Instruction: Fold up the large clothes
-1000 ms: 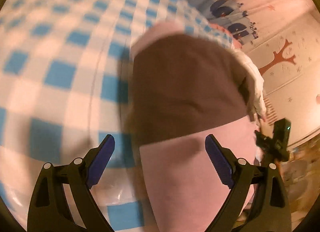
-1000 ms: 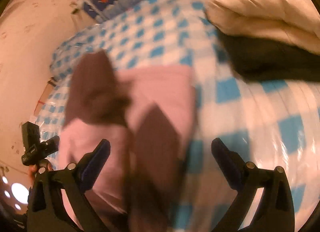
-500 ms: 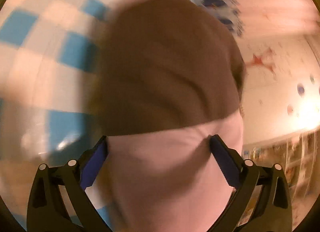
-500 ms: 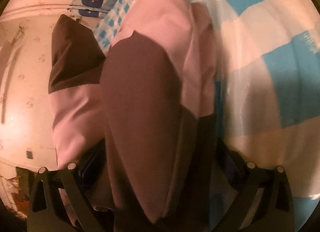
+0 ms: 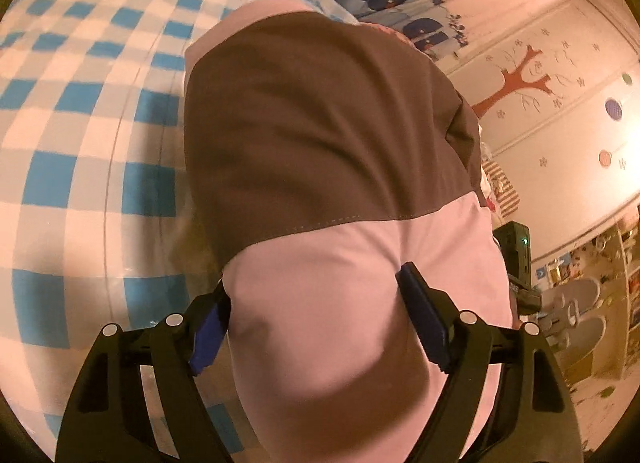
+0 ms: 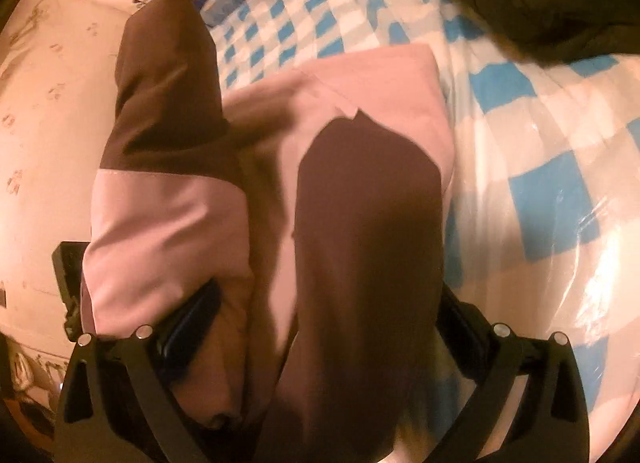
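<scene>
Now you are lifting the garment (image 5: 320,143) off the bed (image 5: 80,103), both tools clamped on its pink end: left tool (image 5: 316,323), right tool (image 6: 320,343). Next, you're needing to carry it over evenly.

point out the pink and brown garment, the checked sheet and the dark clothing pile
pink and brown garment (image 5: 320,135), left wrist view, brown panel
checked sheet (image 5: 80,103), left wrist view, bare area
dark clothing pile (image 6: 540,11), right wrist view, middle

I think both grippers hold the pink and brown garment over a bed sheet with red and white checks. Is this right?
Not quite. The sheet has blue and white checks, not red, as both wrist views show. The rest holds: the left gripper and right gripper each have the pink and brown garment between their fingers.
</scene>
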A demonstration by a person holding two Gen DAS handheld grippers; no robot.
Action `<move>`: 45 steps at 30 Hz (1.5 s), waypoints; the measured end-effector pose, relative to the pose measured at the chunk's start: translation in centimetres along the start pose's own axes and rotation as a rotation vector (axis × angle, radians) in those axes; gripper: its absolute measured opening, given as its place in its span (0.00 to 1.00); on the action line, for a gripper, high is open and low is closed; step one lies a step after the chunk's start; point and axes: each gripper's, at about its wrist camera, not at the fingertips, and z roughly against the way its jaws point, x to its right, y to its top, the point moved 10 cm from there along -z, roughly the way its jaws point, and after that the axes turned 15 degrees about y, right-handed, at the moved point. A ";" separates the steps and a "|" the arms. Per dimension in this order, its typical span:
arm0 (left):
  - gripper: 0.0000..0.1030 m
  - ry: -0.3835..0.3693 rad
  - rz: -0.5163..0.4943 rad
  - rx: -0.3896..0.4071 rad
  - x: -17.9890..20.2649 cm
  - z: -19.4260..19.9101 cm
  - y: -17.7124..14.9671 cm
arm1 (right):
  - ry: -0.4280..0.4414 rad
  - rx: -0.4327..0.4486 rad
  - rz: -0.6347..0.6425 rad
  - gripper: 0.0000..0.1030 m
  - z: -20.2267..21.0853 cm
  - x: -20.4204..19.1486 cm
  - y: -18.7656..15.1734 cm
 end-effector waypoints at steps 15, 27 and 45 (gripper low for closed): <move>0.74 0.235 0.122 0.229 -16.5 14.8 2.9 | 0.375 -0.157 0.177 0.95 -23.4 -16.8 1.4; 0.78 0.312 0.251 0.276 -26.7 17.2 0.2 | 0.130 -0.009 0.381 0.94 -23.9 -17.3 4.3; 0.78 0.309 0.099 0.413 -19.7 16.4 -0.1 | 0.138 -0.027 0.464 0.94 -35.3 -20.9 0.8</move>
